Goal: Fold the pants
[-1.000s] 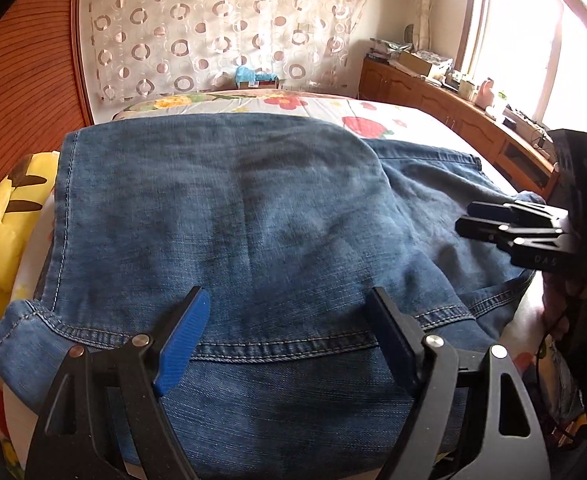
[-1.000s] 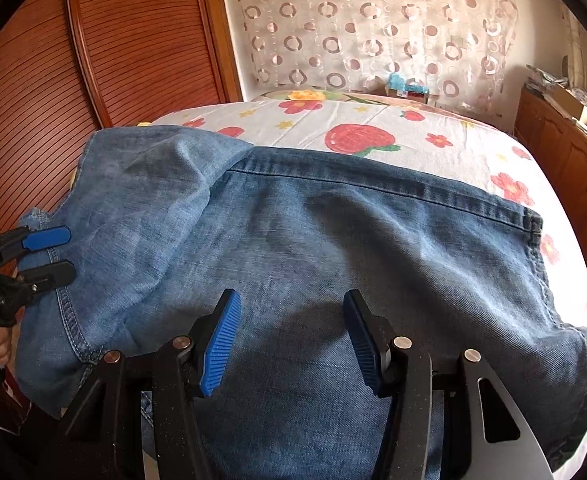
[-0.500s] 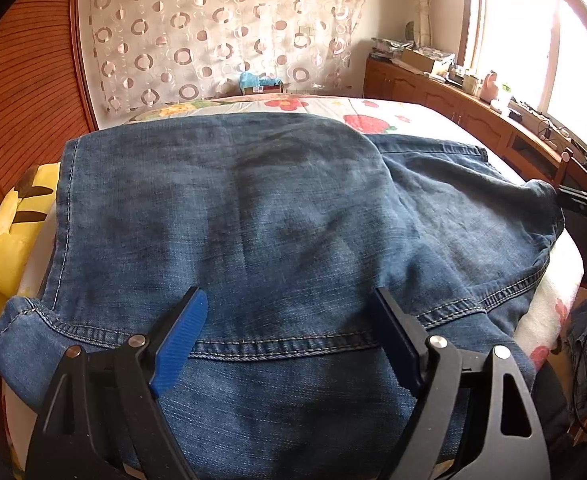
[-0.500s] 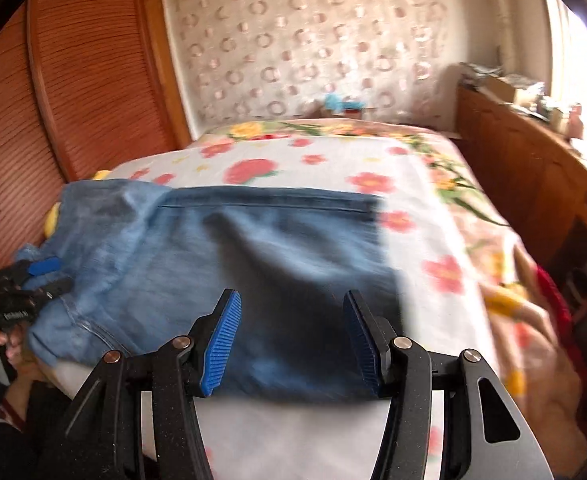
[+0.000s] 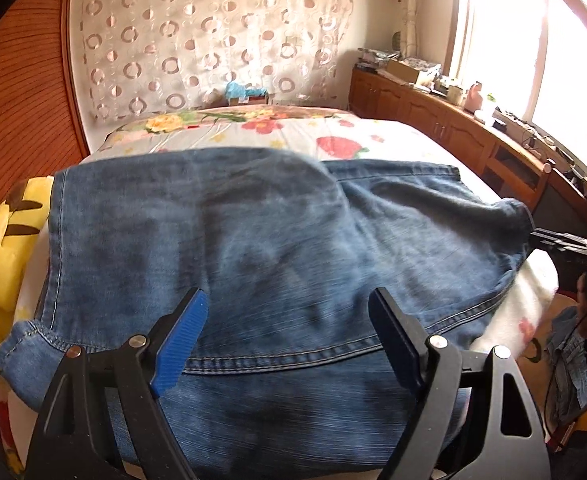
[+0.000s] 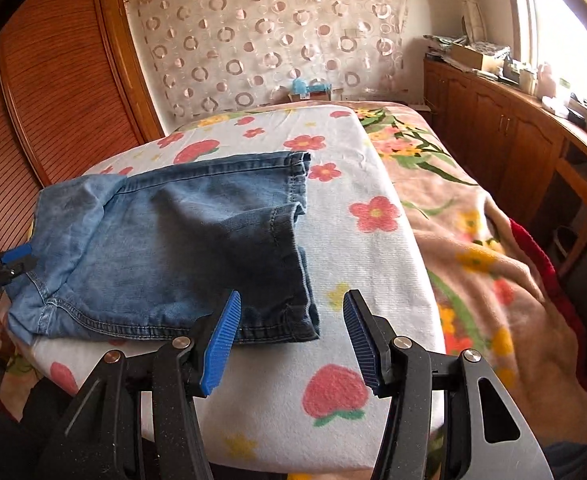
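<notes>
Blue denim pants (image 5: 277,248) lie folded on the flowered bed sheet (image 6: 357,248). In the right wrist view the pants (image 6: 173,248) lie left of centre with the leg hems at their right end. My left gripper (image 5: 289,336) is open and empty, hovering over the near hem of the pants. It also shows at the left edge of the right wrist view (image 6: 13,258), beside the pants' left end. My right gripper (image 6: 291,336) is open and empty, off the pants' right corner, above bare sheet. It shows at the right edge of the left wrist view (image 5: 561,242).
A yellow plush toy (image 5: 5,240) lies at the bed's left side. A wooden wardrobe (image 6: 53,92) stands on the left. A wooden cabinet (image 6: 533,148) with clutter runs under the window on the right. A pink blanket (image 6: 493,260) covers the bed's right part.
My right gripper has drawn back and swung right, off the pants to their right corner. My left gripper has pulled back slightly. The pants lie still.
</notes>
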